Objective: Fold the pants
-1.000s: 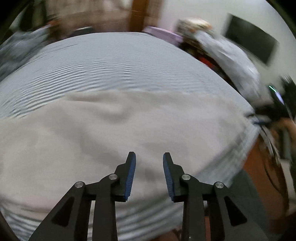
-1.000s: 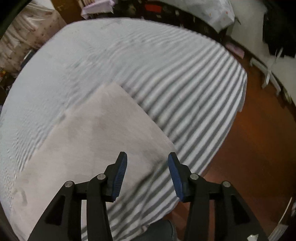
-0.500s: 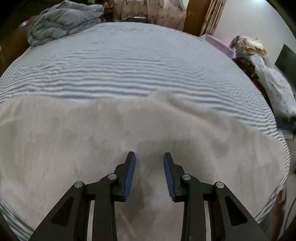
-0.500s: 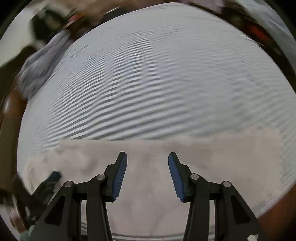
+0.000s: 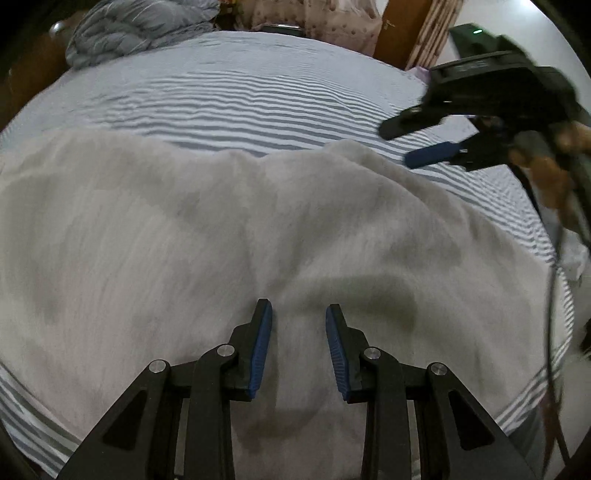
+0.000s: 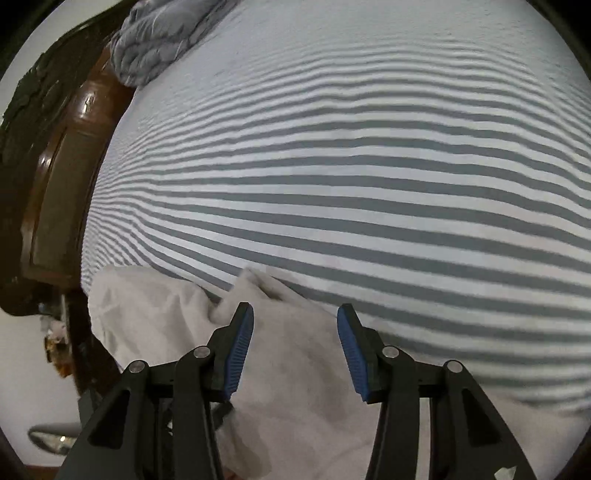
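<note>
Each view rides on its own claw and looks steeply down along the fingers. The left wrist view sits close over the pale pants (image 5: pixel 229 236) near the bed's (image 5: pixel 236 88) front edge, facing the crumpled duvet (image 5: pixel 140 26). The right wrist view looks across the striped sheet from the pants' end; both share pants, sheet and duvet.

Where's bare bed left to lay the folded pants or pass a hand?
Free: the wide grey-and-white striped sheet beyond the pale grey fleece pants, up to the crumpled grey quilt at the far corner. Crowded: the near edge, covered by the pants, with the open left gripper and right gripper over them.
</note>
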A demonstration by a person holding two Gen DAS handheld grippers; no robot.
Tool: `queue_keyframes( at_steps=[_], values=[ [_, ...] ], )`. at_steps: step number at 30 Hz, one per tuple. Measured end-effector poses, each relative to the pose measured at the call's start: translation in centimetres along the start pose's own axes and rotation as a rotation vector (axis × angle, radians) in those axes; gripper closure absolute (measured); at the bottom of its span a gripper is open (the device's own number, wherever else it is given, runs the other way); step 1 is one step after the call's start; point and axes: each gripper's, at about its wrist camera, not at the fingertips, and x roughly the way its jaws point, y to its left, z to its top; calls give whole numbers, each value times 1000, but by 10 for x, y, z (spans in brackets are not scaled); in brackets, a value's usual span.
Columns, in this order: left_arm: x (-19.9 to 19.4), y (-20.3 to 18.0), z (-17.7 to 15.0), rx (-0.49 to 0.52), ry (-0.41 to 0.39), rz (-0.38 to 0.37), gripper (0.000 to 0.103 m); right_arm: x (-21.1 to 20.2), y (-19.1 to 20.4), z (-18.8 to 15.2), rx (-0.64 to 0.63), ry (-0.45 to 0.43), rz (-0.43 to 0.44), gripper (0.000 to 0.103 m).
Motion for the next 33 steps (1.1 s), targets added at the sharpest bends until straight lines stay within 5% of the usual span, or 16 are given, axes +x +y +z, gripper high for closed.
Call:
queue_keyframes(
  at_steps=[7, 12, 14, 19, 30, 33],
  values=[
    [-10, 6, -17, -17, 4, -8, 71, 41, 14, 16, -25, 152, 108, 59],
    [-12, 8, -17, -36, 7, -23, 71, 52, 22, 18, -75, 197, 152, 78],
    [-14, 8, -19, -38, 5, -22, 71, 50, 26, 17, -90, 164, 152, 89],
    [-17, 7, -25, -35, 2, -9, 71, 38, 42, 10, -127, 81, 159, 93],
    [-27, 4, -40, -33, 1, 18, 71, 46, 11, 21, 60, -55, 179, 94],
    [-28, 8, -39, -37, 7, 12, 71, 47, 5, 30, 77, -106, 145, 103]
  ],
)
